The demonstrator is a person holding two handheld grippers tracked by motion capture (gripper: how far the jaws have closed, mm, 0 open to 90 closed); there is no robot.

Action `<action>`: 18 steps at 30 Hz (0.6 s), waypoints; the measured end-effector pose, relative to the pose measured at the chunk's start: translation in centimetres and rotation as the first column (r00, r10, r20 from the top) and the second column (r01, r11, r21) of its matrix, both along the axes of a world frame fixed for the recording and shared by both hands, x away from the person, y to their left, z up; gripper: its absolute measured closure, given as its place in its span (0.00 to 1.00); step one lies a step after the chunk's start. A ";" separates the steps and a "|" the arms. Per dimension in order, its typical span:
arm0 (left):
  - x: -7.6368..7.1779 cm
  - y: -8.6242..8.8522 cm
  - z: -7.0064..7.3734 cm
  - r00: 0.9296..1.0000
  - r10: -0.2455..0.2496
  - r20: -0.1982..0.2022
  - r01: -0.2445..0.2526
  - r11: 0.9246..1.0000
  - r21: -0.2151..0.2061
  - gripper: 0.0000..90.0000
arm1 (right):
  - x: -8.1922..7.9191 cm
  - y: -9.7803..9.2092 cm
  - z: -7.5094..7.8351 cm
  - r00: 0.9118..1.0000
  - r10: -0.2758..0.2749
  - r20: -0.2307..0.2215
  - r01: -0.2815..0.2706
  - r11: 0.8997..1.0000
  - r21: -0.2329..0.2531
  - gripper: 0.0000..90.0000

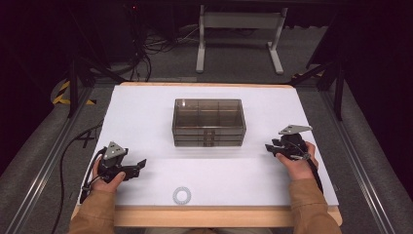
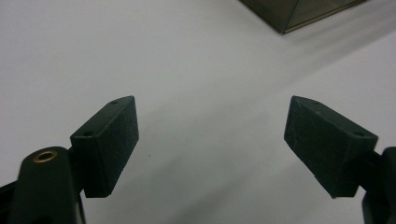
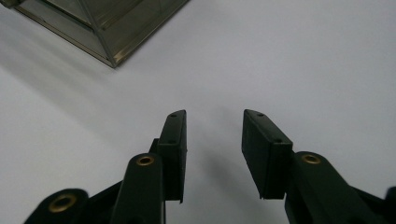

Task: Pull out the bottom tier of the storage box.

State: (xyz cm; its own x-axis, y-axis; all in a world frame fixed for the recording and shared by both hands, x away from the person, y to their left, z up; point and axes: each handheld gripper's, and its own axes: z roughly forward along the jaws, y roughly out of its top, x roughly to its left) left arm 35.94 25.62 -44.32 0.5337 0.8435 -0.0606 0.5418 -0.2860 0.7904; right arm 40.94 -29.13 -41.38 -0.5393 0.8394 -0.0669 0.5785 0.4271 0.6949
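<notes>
A smoky clear plastic drawer box (image 1: 208,123) stands in the middle of the white table top (image 1: 146,112). My left gripper (image 1: 140,166) rests near the front left, held in a hand, jaws wide open with nothing between them (image 2: 211,142). A corner of the box (image 2: 299,14) lies ahead to its upper right. My right gripper (image 1: 271,148) sits at the right of the box, jaws parted a little and empty (image 3: 214,151). The box corner (image 3: 100,28) shows at the upper left of the right gripper view.
A small white ring (image 1: 181,196) lies on the table near the front edge, between my hands. The wooden table rim (image 1: 204,217) runs along the front. Beyond the table are a white desk frame (image 1: 238,39), cables and dark floor.
</notes>
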 end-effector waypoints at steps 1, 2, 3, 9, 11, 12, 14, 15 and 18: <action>0.0 0.0 0.0 1.000 -0.005 0.003 0.005 1.000 0.002 0.21 | 0.0 0.1 0.0 1.000 0.007 0.004 -0.007 1.000 0.001 0.68; 0.0 0.0 0.0 1.000 -0.004 0.005 0.004 1.000 0.001 0.21 | -0.1 0.1 0.1 1.000 0.011 0.004 -0.011 1.000 0.011 0.68; -0.1 0.0 0.0 1.000 -0.005 0.005 0.005 1.000 0.001 0.21 | -0.1 0.2 0.2 1.000 0.010 0.007 -0.010 1.000 0.010 0.68; 0.0 -0.2 -0.1 1.000 -0.022 -0.010 0.022 1.000 0.006 0.21 | -0.2 0.6 0.5 1.000 0.030 0.003 -0.030 1.000 0.008 0.67; -0.1 -0.2 -0.1 1.000 -0.026 -0.011 0.026 1.000 0.004 0.21 | -0.3 0.9 0.7 0.999 0.043 0.000 -0.043 0.999 0.002 0.69; -0.1 -0.2 -0.1 1.000 -0.025 -0.010 0.025 1.000 0.005 0.21 | -0.3 0.9 0.7 0.999 0.043 0.000 -0.043 0.999 0.002 0.69; -0.1 -0.2 -0.1 1.000 -0.023 -0.009 0.023 1.000 0.005 0.21 | -0.4 1.3 0.9 0.998 0.054 -0.008 -0.054 0.999 -0.003 0.69; -0.1 -0.2 -0.1 1.000 -0.024 -0.009 0.024 1.000 0.005 0.21 | -0.5 1.4 0.9 0.999 0.054 0.000 -0.054 0.998 -0.010 0.69; -0.1 0.0 0.0 0.999 -0.033 0.001 0.033 0.999 0.000 0.21 | -0.7 1.8 1.3 0.997 0.075 0.011 -0.075 0.997 -0.011 0.69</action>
